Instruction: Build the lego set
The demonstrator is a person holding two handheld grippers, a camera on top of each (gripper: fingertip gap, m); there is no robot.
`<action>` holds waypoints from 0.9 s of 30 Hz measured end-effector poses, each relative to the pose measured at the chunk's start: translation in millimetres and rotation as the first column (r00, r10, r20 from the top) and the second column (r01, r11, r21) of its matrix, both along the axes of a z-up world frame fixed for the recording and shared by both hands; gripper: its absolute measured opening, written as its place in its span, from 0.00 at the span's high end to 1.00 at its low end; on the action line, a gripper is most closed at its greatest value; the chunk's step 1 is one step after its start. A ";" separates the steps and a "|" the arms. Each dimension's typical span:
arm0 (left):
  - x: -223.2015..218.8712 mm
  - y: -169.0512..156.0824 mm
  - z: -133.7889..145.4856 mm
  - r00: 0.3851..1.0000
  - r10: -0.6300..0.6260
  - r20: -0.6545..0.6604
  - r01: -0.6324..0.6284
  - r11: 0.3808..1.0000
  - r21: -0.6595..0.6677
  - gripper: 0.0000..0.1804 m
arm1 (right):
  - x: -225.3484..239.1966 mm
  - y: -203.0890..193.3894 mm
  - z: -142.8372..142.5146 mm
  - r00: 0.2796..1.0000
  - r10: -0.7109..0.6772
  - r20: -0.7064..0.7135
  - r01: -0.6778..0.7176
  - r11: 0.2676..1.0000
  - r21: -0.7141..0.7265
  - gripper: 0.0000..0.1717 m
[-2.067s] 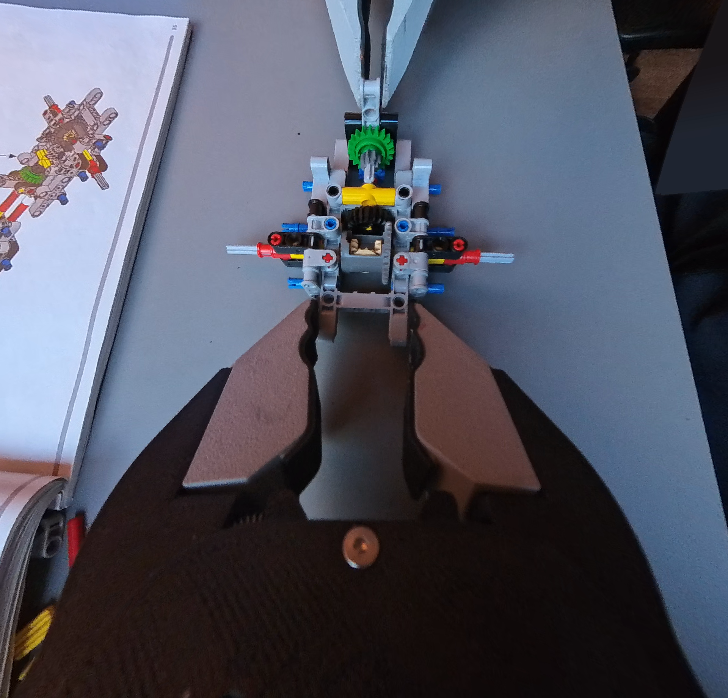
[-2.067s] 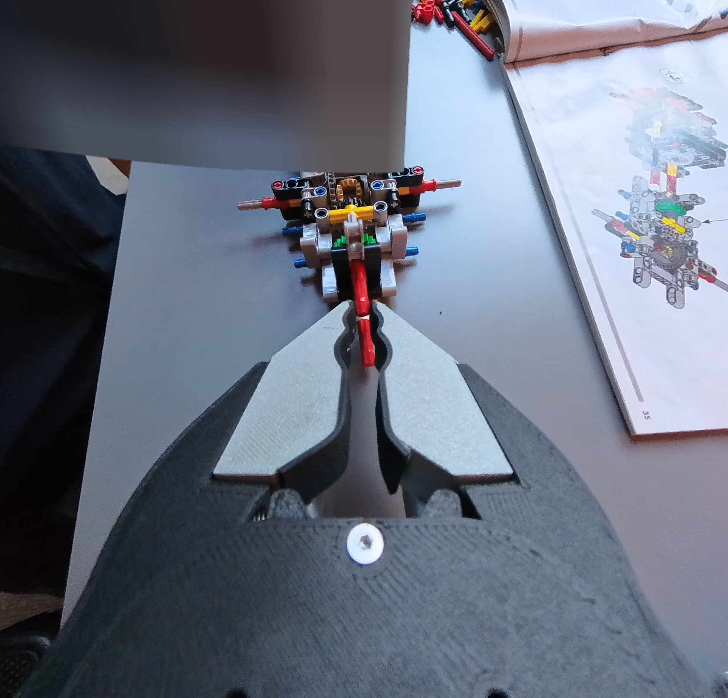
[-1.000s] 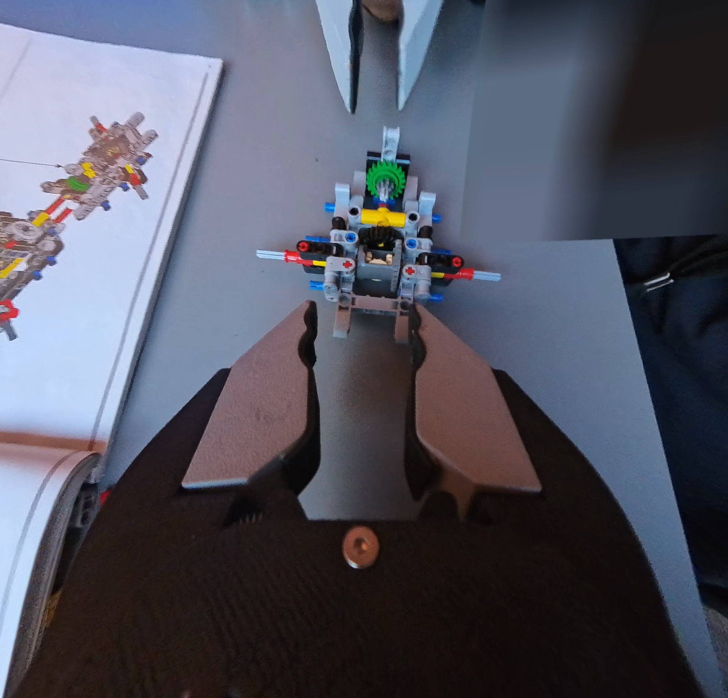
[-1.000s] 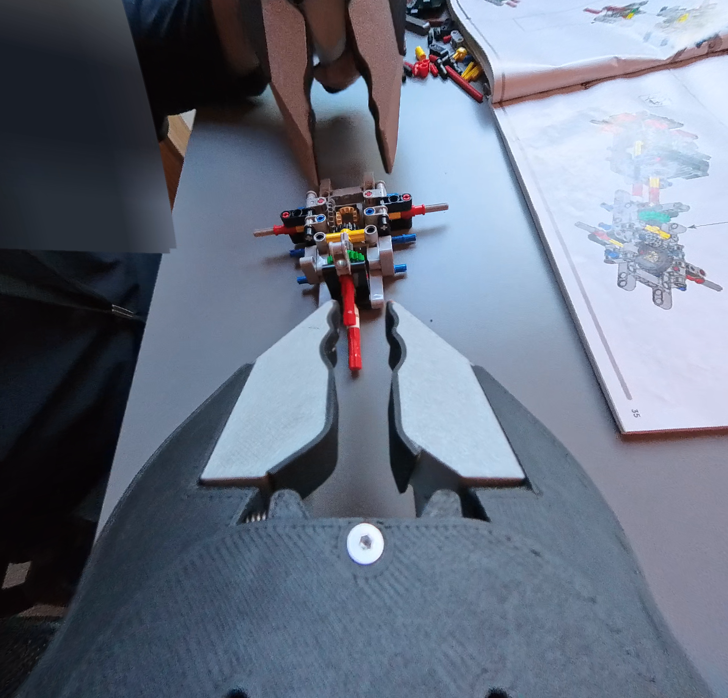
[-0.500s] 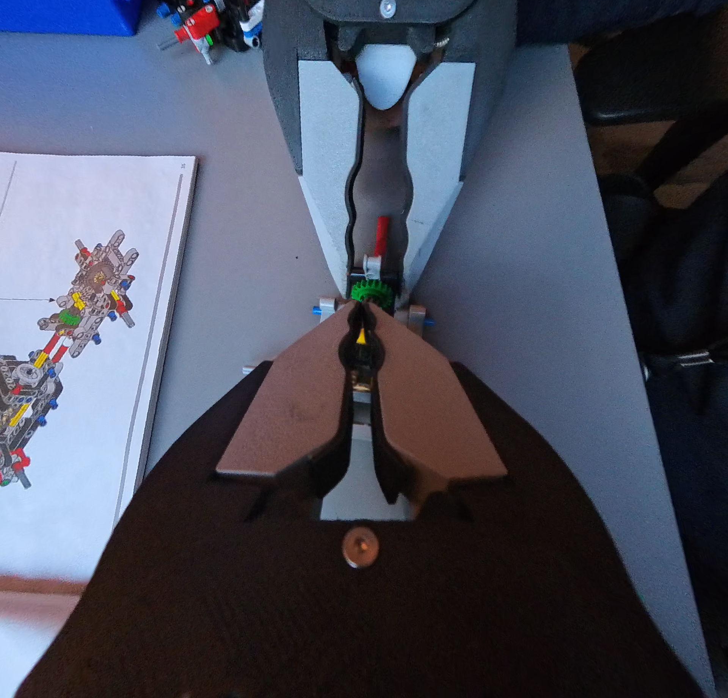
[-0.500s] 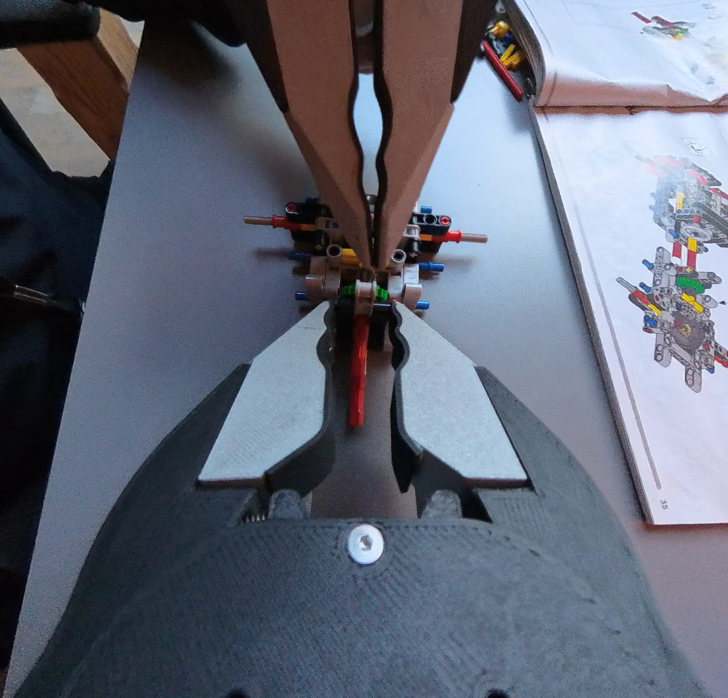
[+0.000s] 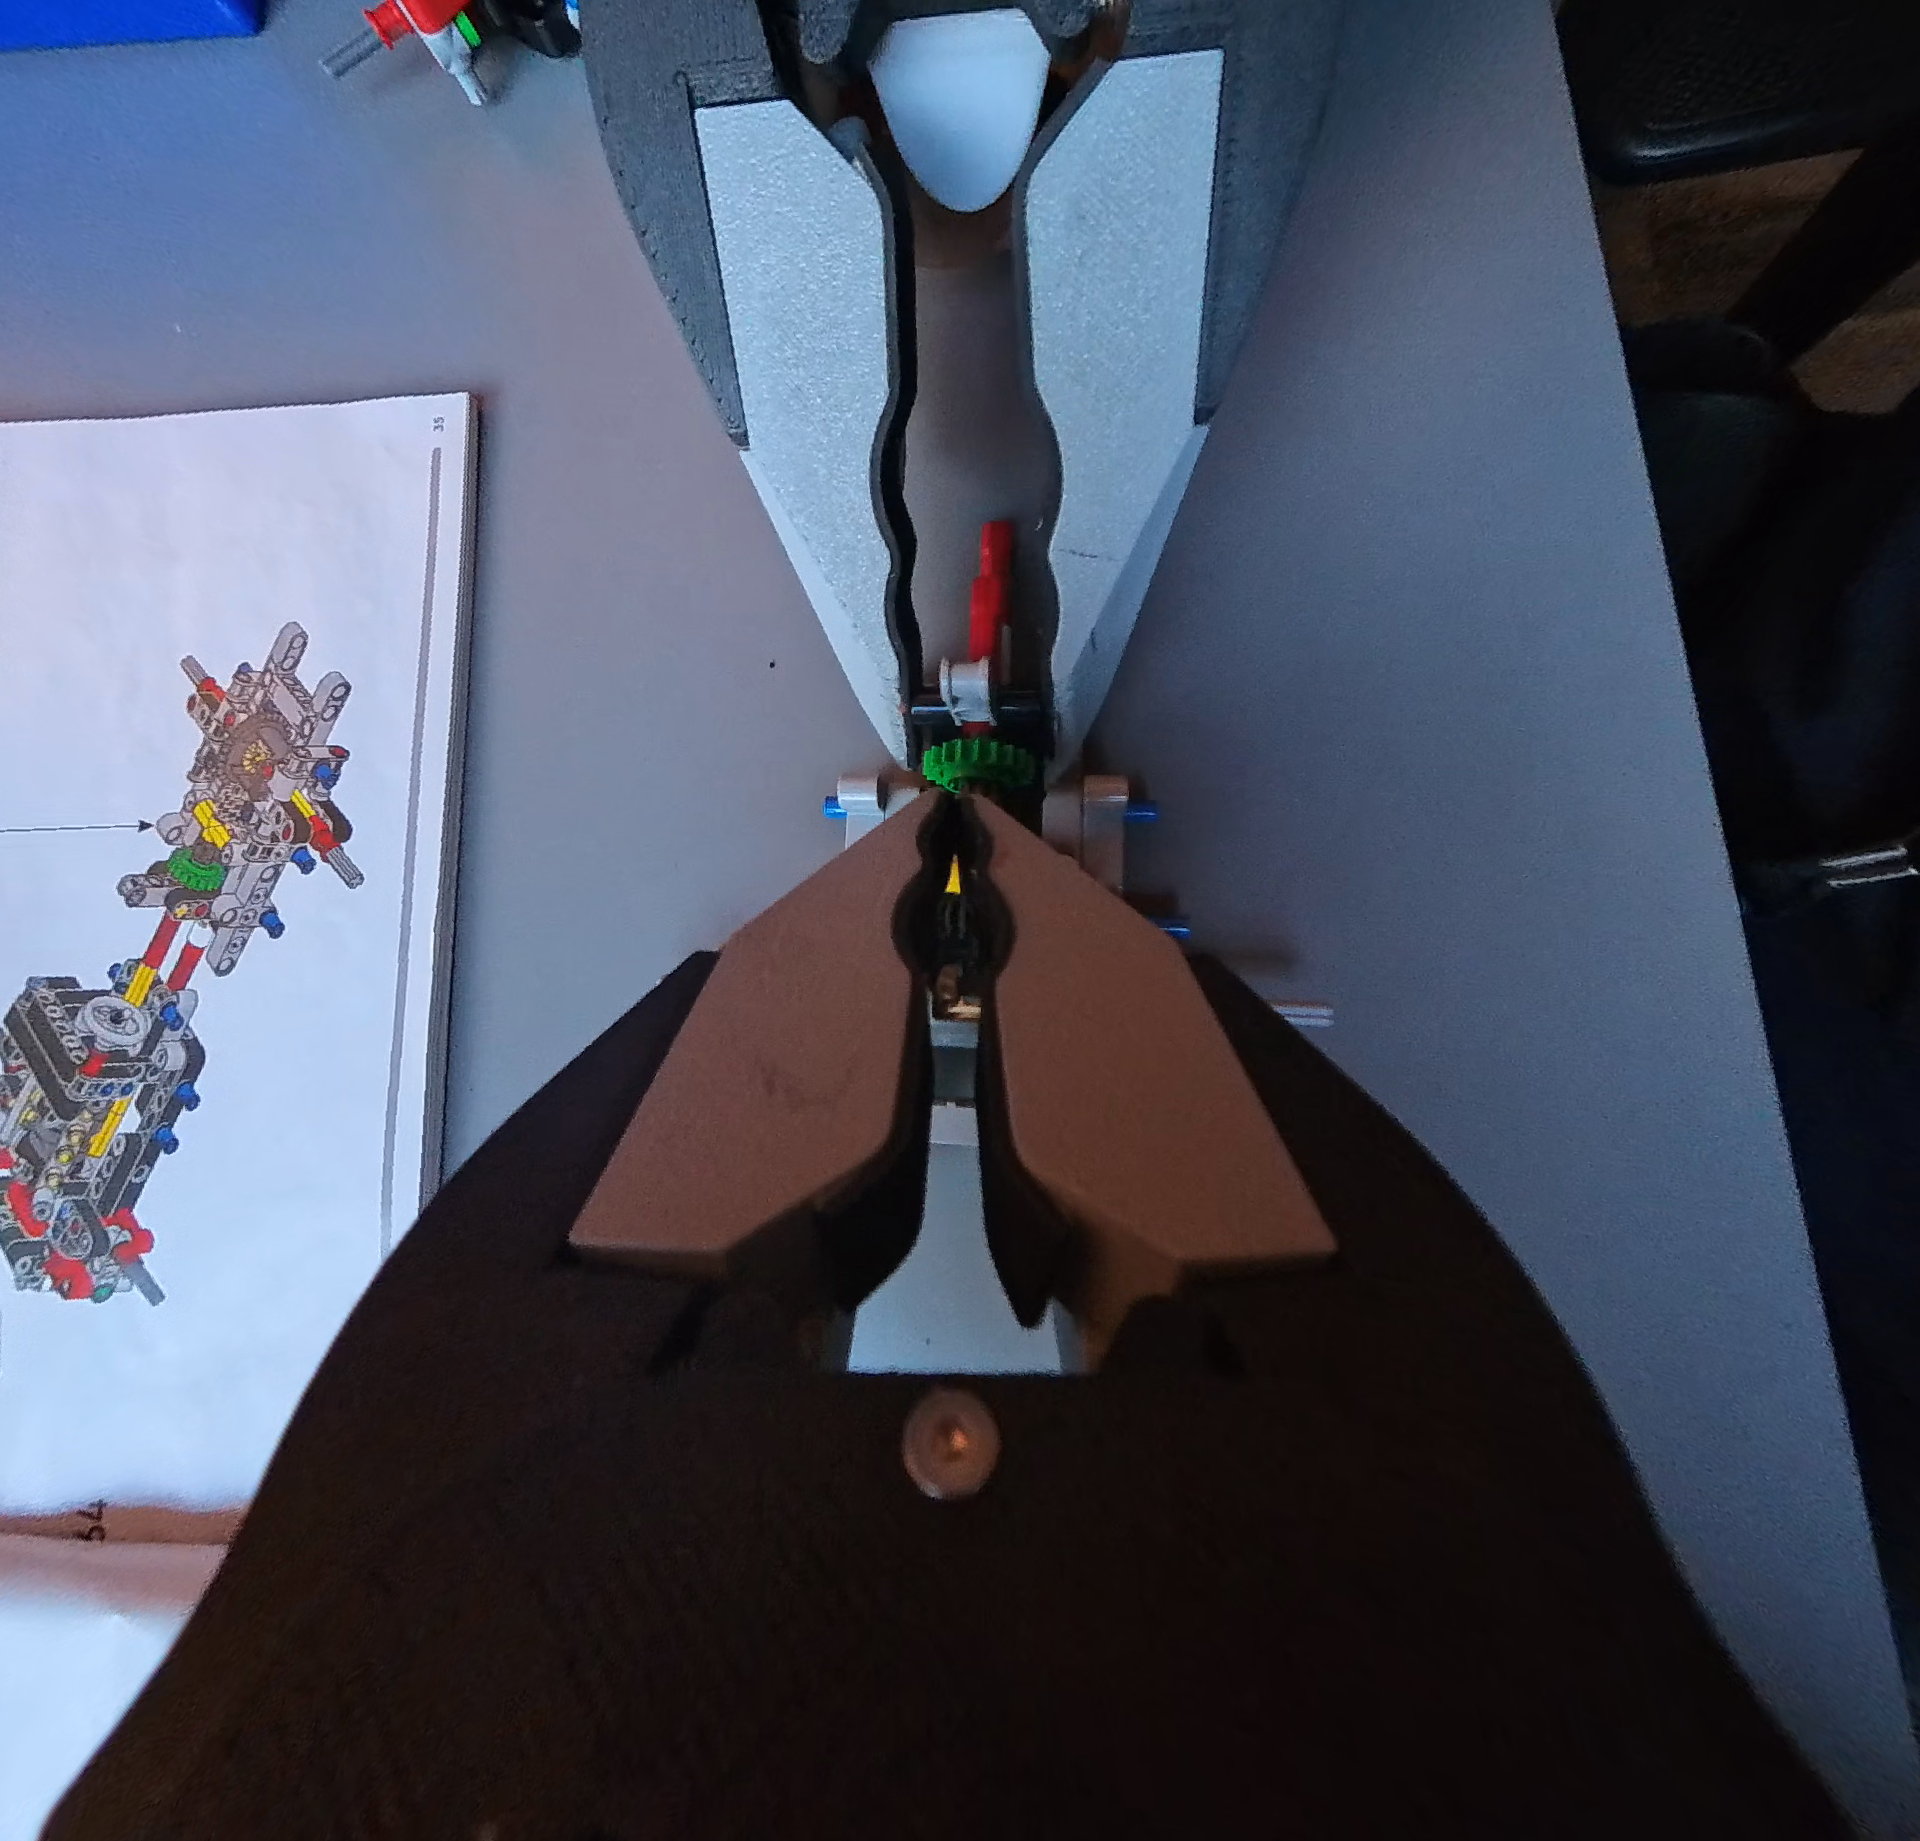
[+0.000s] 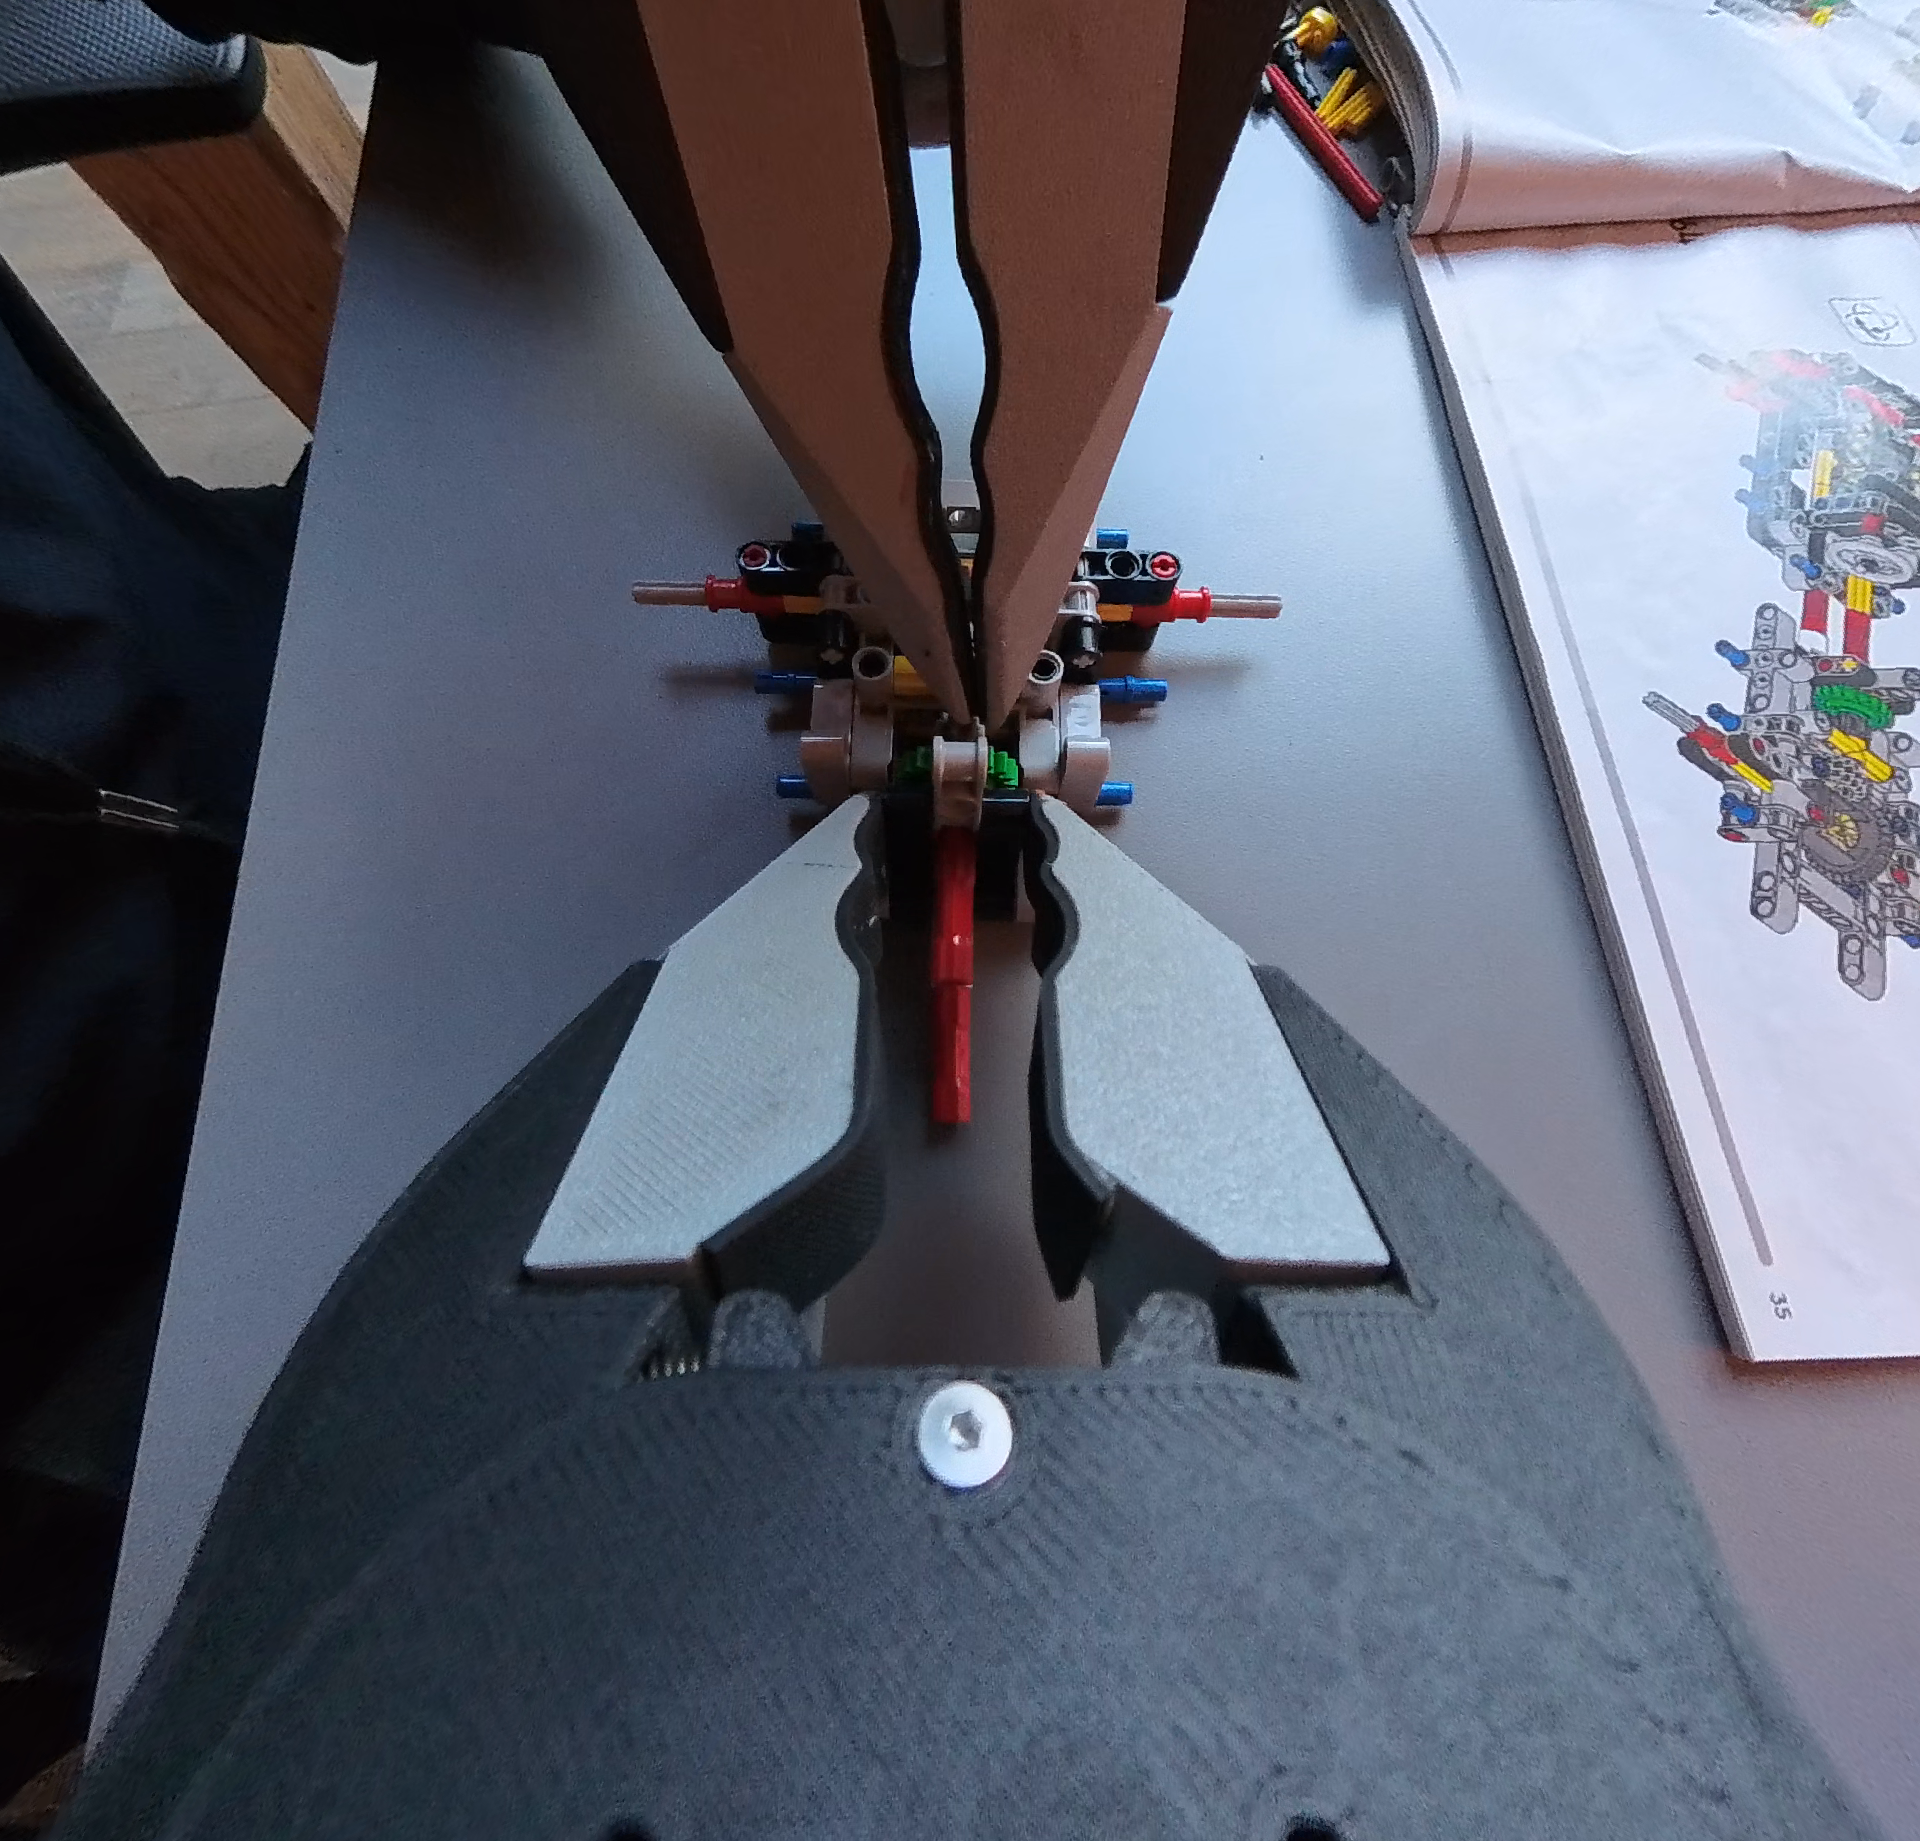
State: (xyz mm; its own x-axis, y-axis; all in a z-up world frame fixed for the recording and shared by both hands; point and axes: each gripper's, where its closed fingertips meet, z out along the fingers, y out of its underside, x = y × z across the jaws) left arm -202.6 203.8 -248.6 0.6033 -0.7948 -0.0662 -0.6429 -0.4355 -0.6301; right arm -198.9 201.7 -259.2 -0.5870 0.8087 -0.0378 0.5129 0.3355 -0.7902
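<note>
- Grey counter (image 8: pixel 520 544): carries everything; an open instruction booklet (image 8: pixel 1662 648) lies along one side, well apart from the grippers.
- Right gripper (image 8: pixel 951 815): part open, its grey fingers straddling the black end block (image 8: pixel 904 856) of the brick model (image 8: pixel 1081 752), pads apparently pressed on the block's two sides.
- Left gripper (image 7: pixel 954 804): brown fingers closed tip to tip, coming from the opposite side, tips resting on the model's top just behind the green gear (image 7: pixel 977 761); whether they pinch anything thin there cannot be told.
- Brick model: sits flat on the counter between the two grippers.
- Red axle (image 8: pixel 951 960): sticks out of the model between the right gripper's fingers, clear of both.
</note>
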 end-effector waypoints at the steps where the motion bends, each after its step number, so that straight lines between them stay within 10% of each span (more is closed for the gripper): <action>1: 0.1 0.1 0.0 1.000 0.001 -0.003 -0.001 1.000 0.001 1.00 | 0.0 0.0 0.0 1.000 -0.001 0.001 0.001 1.000 0.000 0.87; 20: -9.6 1.9 -8.3 0.998 0.045 -0.046 -0.044 0.998 0.039 1.00 | 24.2 10.5 1.7 0.998 0.049 0.036 -0.047 0.997 -0.057 0.88; 27: -42.4 -8.5 32.8 0.994 0.097 0.042 -0.100 0.991 0.090 0.89 | 21.3 10.0 2.7 0.999 0.030 0.040 -0.027 0.995 -0.093 0.94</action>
